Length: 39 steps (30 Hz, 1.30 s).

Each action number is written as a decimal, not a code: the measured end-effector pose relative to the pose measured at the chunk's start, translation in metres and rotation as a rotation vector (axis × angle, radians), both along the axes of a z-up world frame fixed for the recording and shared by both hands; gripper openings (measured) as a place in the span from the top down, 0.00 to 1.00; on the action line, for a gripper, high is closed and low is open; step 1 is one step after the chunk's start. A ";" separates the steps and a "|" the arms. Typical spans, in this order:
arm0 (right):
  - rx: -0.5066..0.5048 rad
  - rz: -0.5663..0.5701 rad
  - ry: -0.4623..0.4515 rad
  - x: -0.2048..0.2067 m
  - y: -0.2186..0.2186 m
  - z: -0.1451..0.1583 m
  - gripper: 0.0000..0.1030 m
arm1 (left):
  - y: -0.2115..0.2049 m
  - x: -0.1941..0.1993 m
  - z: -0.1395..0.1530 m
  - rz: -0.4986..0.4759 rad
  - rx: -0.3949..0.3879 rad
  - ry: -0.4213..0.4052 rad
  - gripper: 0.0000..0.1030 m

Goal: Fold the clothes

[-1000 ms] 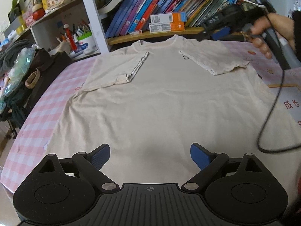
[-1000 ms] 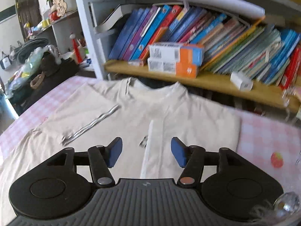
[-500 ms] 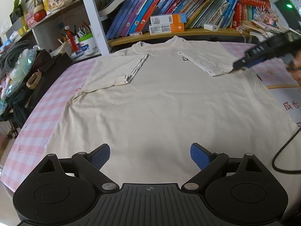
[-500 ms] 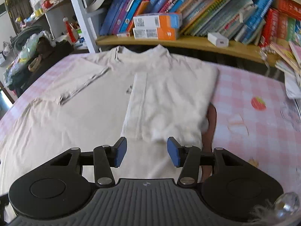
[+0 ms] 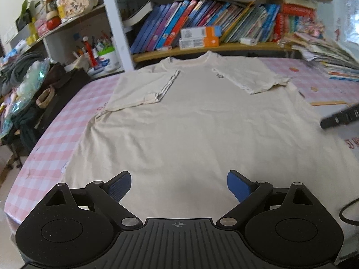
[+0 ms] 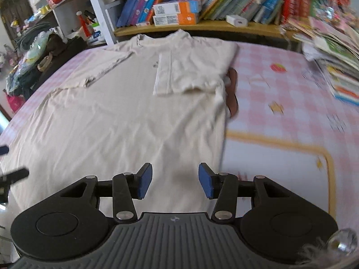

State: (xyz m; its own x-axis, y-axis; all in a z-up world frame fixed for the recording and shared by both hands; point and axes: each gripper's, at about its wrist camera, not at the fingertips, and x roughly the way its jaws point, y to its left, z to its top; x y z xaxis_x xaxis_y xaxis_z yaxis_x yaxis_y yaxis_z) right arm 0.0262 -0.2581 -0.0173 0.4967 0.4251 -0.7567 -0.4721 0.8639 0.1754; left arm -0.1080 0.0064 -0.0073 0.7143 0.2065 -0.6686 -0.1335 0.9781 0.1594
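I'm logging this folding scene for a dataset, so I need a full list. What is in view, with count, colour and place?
T-shirt: one, cream, flat on the table, both sleeves folded inward.
Tablecloth: one, pink and white check, covering the table.
Books: many, mixed colours, leaning on the wooden shelf behind the table.
Boxes: two, white and orange, stacked in front of the books.
Magazine pile: one, mixed colours, at the table's far right.
Dark clothes and bags: several, heaped left of the table.
Left tool: one, black with blue pads, open above the shirt's hem.
Right tool: one, black with blue pads, open over the shirt's right edge.
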 end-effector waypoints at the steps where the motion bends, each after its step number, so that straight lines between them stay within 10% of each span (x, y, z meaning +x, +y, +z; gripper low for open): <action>1: -0.014 -0.021 0.003 -0.010 -0.003 -0.001 0.57 | 0.002 -0.004 -0.001 -0.018 -0.002 -0.006 0.08; 16: -0.113 -0.330 0.020 -0.124 -0.016 -0.017 0.64 | 0.078 -0.106 -0.008 -0.116 -0.058 -0.036 0.08; 19: -0.096 -0.331 0.033 -0.128 -0.011 -0.014 0.98 | 0.094 -0.118 -0.008 -0.097 -0.074 -0.036 0.08; 31: -0.031 -0.421 0.104 -0.144 -0.036 0.002 0.96 | 0.149 -0.119 -0.011 0.039 -0.126 -0.037 0.08; 39: 0.194 -0.500 0.278 -0.152 -0.075 -0.007 0.59 | 0.179 -0.111 -0.016 0.101 -0.255 -0.004 0.08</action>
State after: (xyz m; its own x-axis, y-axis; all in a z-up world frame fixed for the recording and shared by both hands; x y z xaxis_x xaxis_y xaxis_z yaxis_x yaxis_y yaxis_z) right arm -0.1261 -0.3329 -0.0248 0.4666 0.3341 -0.8189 0.0691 0.9093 0.4104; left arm -0.2192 0.1852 -0.0232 0.7016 0.1026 -0.7051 -0.2329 0.9682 -0.0909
